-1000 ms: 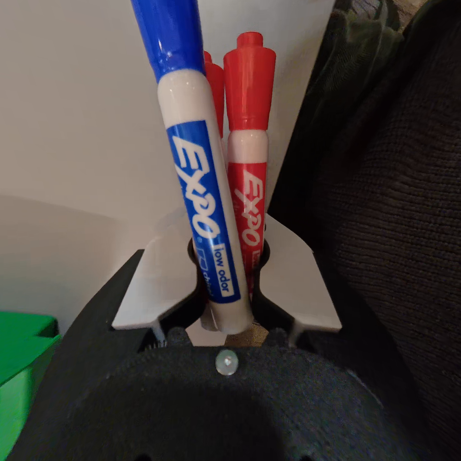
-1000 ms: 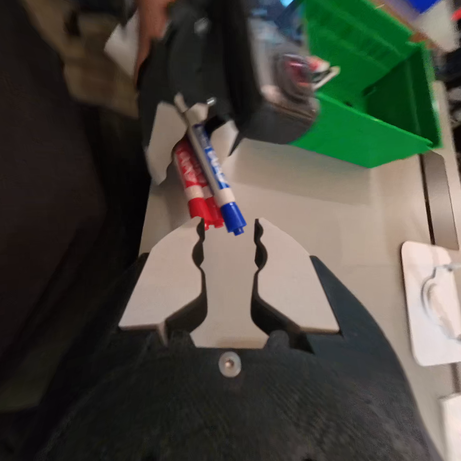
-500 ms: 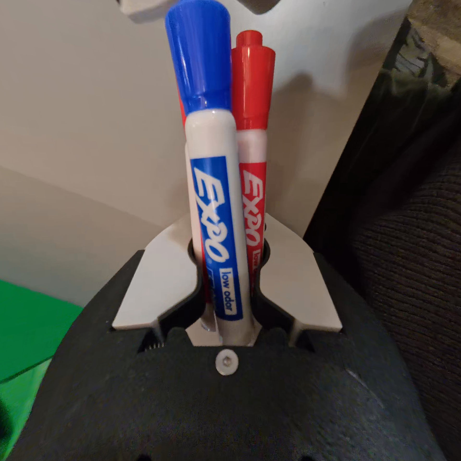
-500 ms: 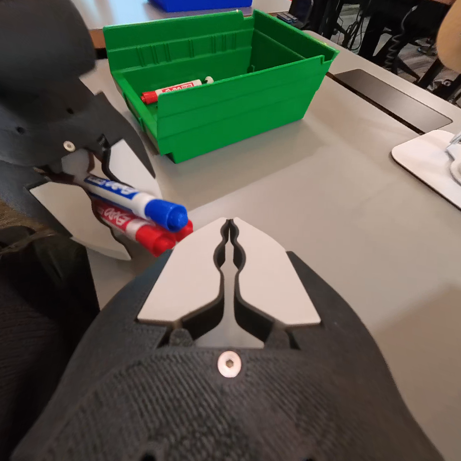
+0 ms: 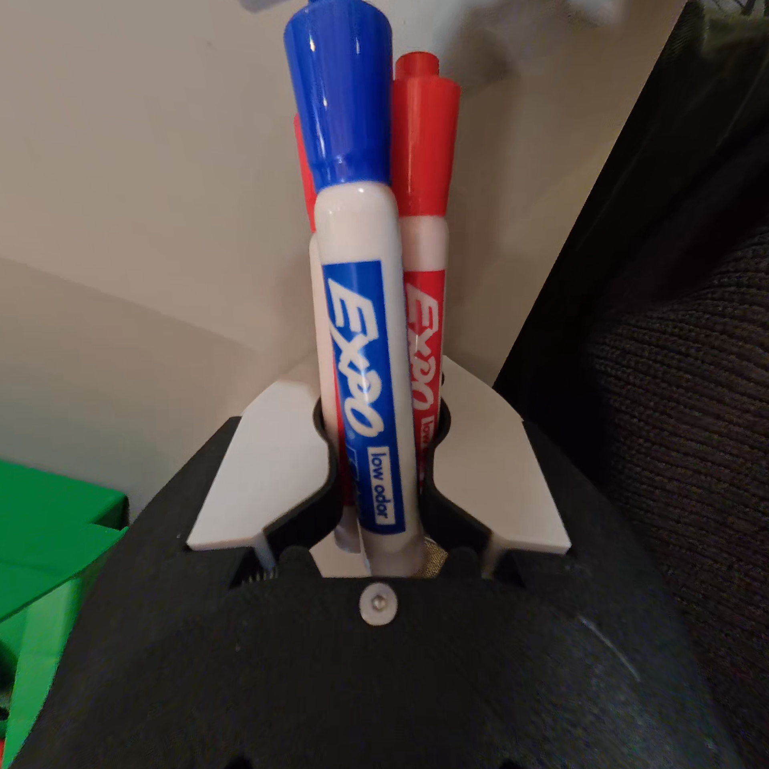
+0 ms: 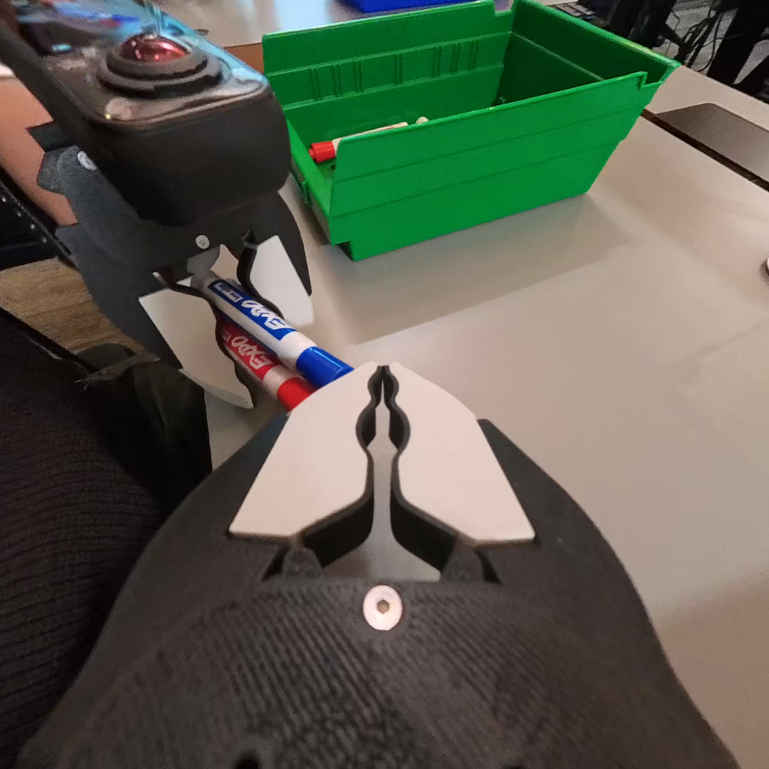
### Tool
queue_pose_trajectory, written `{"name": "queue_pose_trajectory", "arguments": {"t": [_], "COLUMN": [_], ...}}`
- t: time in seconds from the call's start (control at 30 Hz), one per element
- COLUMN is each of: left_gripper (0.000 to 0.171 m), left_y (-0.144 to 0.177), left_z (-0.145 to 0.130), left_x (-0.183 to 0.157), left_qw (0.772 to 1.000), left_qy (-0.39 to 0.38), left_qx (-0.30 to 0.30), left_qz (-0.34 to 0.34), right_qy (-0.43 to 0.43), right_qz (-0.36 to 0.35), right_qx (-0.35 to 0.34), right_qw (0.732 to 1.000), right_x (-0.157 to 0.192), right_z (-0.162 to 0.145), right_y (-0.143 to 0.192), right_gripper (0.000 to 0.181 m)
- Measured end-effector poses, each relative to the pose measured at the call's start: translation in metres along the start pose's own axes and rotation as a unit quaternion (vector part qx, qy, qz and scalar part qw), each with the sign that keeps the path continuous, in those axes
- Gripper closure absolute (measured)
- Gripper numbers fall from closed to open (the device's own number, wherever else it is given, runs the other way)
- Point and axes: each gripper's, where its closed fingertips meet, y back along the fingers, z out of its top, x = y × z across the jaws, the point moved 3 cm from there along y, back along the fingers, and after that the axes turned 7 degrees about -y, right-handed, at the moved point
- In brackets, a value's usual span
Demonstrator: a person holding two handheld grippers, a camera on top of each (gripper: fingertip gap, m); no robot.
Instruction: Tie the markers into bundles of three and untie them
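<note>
A green bin (image 6: 478, 174) stands on the far part of the pale worktop (image 6: 582, 374), with a red-capped marker (image 6: 328, 149) lying inside it. A dark knitted sleeve (image 5: 686, 416) lies at the worktop's edge.

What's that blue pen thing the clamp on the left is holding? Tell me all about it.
The blue marker has a glossy blue cap, a white plastic barrel and a blue label. The left gripper clamps its barrel with two red markers pressed alongside. Its capped end points out over the grey table, close to the shut right gripper.
</note>
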Motion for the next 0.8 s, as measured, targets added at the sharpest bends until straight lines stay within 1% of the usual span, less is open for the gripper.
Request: {"name": "queue_pose_trajectory", "arguments": {"t": [0.27, 0.5, 0.6, 0.8], "left_gripper": [0.126, 0.126, 0.126, 0.127], "left_y": [0.001, 0.003, 0.003, 0.003], "left_z": [-0.003, -0.006, -0.007, -0.007], "left_x": [-0.001, -0.003, -0.003, -0.004], "left_qw": [1.0, 1.0, 1.0, 1.0], "left_qy": [-0.002, -0.004, -0.003, -0.005], "left_qx": [0.012, 0.021, 0.022, 0.023], "left_qz": [-0.001, -0.007, -0.009, -0.009], "right_qy": [0.024, 0.024, 0.015, 0.017], "right_qz": [0.004, 0.014, 0.038, 0.042], "right_qx": [0.007, 0.006, 0.001, 0.004], "right_qw": [1.0, 1.0, 0.999, 0.999], "right_x": [0.004, 0.007, 0.012, 0.012], "right_z": [-0.002, -0.002, 0.0, -0.001], "right_y": [0.0, -0.001, 0.0, 0.0], "right_gripper": [0.181, 0.181, 0.181, 0.181]}}
